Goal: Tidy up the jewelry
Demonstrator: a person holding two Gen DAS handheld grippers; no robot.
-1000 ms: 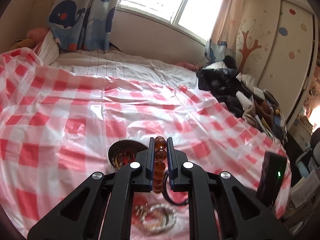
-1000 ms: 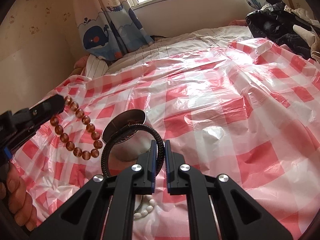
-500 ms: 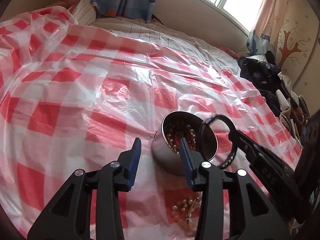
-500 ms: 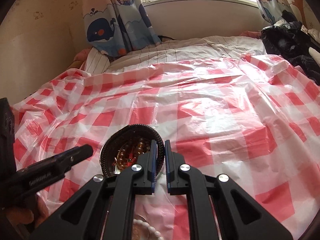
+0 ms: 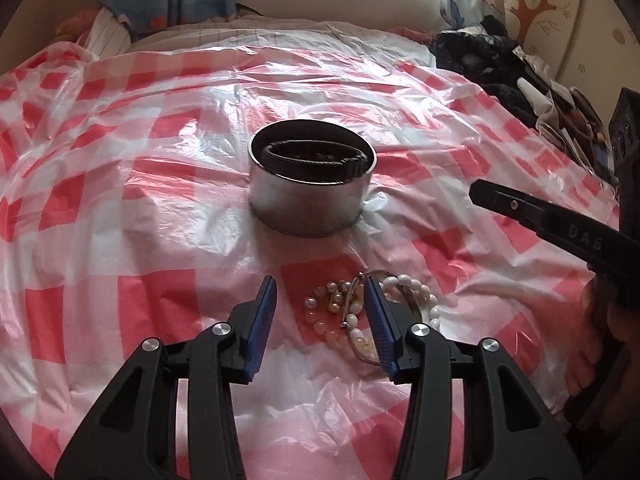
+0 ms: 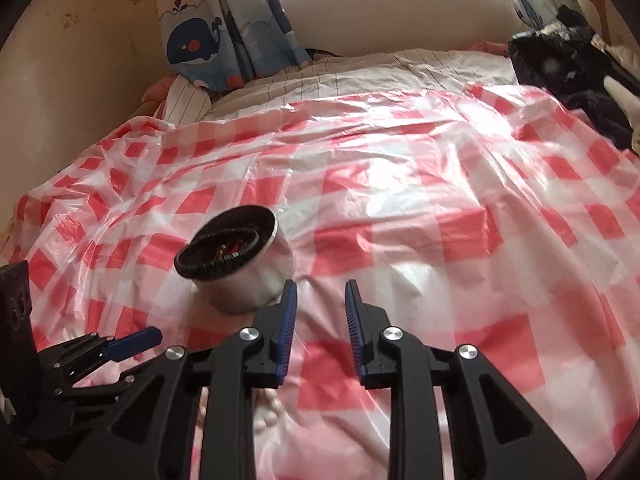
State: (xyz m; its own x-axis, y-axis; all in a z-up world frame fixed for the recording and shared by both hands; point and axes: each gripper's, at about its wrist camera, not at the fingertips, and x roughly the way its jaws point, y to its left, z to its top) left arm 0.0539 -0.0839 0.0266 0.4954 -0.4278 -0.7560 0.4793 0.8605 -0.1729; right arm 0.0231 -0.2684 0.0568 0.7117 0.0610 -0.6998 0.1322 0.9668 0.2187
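The left gripper point(image 5: 320, 312) is standing apart and empty, its jaws having just been opening, and it is coming down over the pearls point(image 5: 372, 312) lying on the sheet point(image 5: 120, 208) just in front of the tin point(image 5: 310, 188). A second ago it was clamped on an amber bead bracelet; that bracelet is no longer held and is probably in the tin. The right gripper point(image 6: 320, 304) is also parting, with nothing between its jaws. The black cord point(image 6: 224, 254) it was holding is now resting across the tin's rim. So two pieces are probably stowed, and the pearls, between the left jaws but untouched, are likely the next pick.
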